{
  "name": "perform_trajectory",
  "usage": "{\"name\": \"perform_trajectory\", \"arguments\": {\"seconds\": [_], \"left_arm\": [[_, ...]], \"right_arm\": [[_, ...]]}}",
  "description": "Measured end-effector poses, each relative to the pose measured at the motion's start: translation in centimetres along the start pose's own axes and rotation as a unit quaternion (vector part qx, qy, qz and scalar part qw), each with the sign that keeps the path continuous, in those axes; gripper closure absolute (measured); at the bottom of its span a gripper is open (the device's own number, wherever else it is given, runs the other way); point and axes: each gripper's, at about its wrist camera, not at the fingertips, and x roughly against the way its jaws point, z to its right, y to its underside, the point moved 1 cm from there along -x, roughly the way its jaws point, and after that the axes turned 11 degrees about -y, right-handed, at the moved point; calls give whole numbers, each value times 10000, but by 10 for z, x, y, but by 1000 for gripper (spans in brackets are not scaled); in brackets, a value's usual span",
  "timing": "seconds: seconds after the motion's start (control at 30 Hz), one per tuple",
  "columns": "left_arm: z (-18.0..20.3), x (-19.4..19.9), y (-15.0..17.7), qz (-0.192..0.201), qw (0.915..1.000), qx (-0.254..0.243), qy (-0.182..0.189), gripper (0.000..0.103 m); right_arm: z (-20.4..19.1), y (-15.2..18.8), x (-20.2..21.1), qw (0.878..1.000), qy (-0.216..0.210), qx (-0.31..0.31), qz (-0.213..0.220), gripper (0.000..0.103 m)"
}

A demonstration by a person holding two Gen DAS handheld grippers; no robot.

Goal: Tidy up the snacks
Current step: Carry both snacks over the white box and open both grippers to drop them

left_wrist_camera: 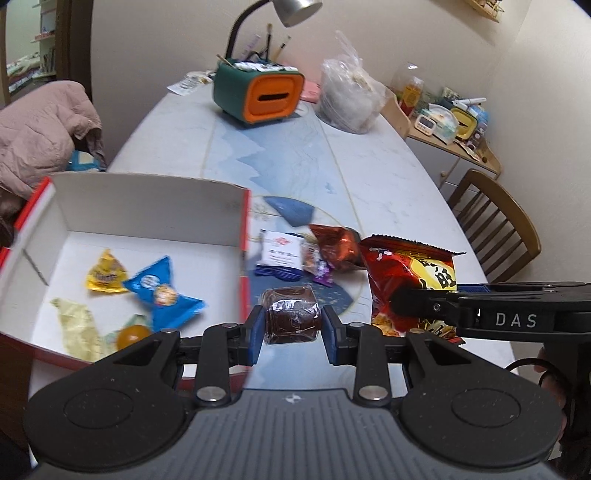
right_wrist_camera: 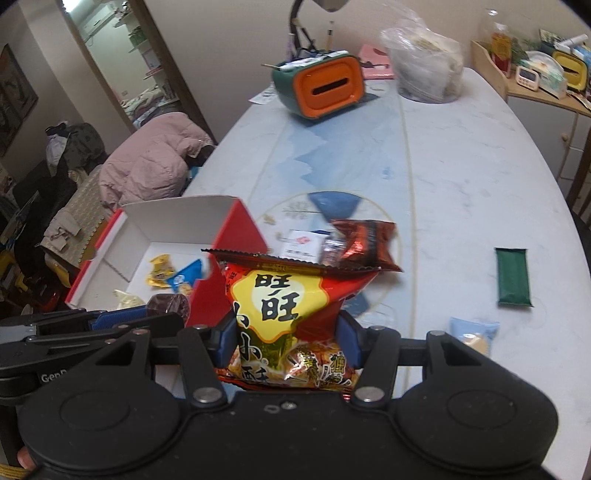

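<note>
Left claw (left_wrist_camera: 293, 320) pinching a squat brown cake (left_wrist_camera: 291, 314) in clear crinkly wrap just right of the box (left_wrist_camera: 147, 199), right claw (right_wrist_camera: 290, 341) clamping a glossy red crisp bag (right_wrist_camera: 291, 317) right of it, white card box, red outside, holding flat foil sachets (left_wrist_camera: 162, 288), marbled counter (left_wrist_camera: 388, 177).

Home, lived-in dining room. Oval counter (right_wrist_camera: 461, 192) with desk lamp (left_wrist_camera: 291, 11), orange-green organizer (left_wrist_camera: 258, 94), wooden chair (left_wrist_camera: 495, 218). Pink coat (right_wrist_camera: 147, 162) dumped on seat, cluttered side cabinet (left_wrist_camera: 454, 136), doorway (right_wrist_camera: 122, 55) to a room with shelves.
</note>
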Motion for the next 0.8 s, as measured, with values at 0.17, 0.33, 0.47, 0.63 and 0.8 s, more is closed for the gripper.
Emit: {"name": "perform_trajectory", "arguments": {"seconds": [0.17, 0.33, 0.47, 0.63, 0.8], "left_arm": [[-31, 9, -3, 44, 9999, 80, -121, 71], [-64, 14, -7, 104, 9994, 180, -265, 71], [-91, 14, -12, 119, 9989, 264, -376, 71], [-123, 9, -18, 87, 9978, 327, -566, 71], [-151, -4, -24, -10, 9967, 348, -738, 71]], "right_arm": [[-27, -2, -15, 9999, -60, 133, -25, 49], [-55, -6, -36, 9995, -118, 287, -80, 49], [-73, -9, -53, 9991, -164, 354, -144, 49], [-93, -15, -75, 9987, -173, 431, -204, 49], [-112, -23, -100, 9977, -152, 596, -296, 49]]}}
